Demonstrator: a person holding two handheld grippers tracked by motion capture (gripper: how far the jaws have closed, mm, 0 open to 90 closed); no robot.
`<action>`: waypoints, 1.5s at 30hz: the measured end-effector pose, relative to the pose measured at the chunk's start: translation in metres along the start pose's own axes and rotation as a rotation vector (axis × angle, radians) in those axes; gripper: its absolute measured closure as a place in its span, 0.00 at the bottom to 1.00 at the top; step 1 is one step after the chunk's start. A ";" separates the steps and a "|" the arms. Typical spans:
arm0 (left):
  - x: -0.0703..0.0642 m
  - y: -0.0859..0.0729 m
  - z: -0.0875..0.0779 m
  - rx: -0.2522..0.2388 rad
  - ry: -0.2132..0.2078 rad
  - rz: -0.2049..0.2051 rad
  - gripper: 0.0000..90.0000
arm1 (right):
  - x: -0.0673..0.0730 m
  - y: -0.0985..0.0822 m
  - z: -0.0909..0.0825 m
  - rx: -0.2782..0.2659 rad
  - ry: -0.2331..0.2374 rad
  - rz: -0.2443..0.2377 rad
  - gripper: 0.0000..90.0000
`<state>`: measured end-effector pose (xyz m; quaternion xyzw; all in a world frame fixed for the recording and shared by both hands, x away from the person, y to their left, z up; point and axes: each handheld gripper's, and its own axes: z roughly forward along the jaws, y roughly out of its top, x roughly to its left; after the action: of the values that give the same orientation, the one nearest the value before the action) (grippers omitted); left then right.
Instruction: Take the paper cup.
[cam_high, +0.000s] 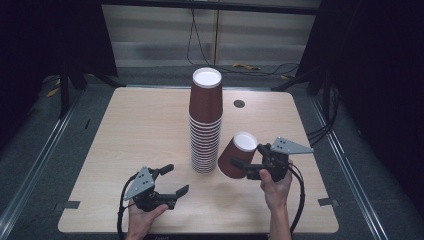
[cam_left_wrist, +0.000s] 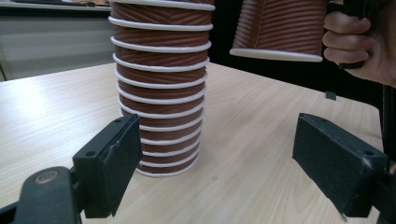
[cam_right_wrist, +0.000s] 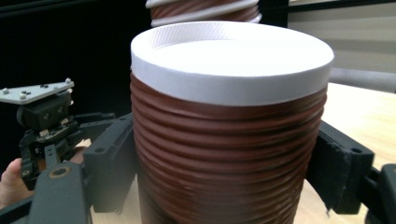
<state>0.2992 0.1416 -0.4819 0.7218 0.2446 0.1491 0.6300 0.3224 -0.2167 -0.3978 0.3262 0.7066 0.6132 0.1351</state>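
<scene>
A tall stack of upside-down brown ribbed paper cups (cam_high: 206, 125) stands near the table's middle. In the left gripper view the stack (cam_left_wrist: 161, 93) rises just beyond my jaws. My left gripper (cam_high: 176, 180) is open and holds nothing, low over the table (cam_high: 150, 125) at the front left, with the stack's base ahead of it (cam_left_wrist: 215, 158). My right gripper (cam_high: 248, 156) is shut on a single brown cup (cam_high: 236, 155), white bottom up and tilted, above the table just right of the stack. Both jaws press that cup's ribbed wall (cam_right_wrist: 224, 140). The same cup (cam_left_wrist: 280, 28) hangs at the upper right.
A small dark round hole (cam_high: 239, 103) sits in the tabletop behind the stack. Black cables (cam_high: 200, 45) trail over the floor past the far edge. The other hand's gripper (cam_right_wrist: 46, 121) is off to the left in the right gripper view.
</scene>
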 end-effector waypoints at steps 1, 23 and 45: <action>-0.001 0.000 0.001 0.000 -0.010 0.000 0.17 | 0.001 -0.002 0.002 0.001 0.004 -0.002 0.22; -0.020 -0.003 0.022 0.019 -0.097 0.038 0.17 | 0.025 -0.037 0.035 0.071 0.099 -0.007 0.22; -0.031 -0.004 0.041 0.030 -0.131 0.057 0.14 | 0.035 -0.049 0.053 0.058 0.173 0.027 0.22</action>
<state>0.2939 0.0903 -0.4899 0.7461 0.1845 0.1157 0.6293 0.3128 -0.1553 -0.4481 0.2853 0.7287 0.6201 0.0556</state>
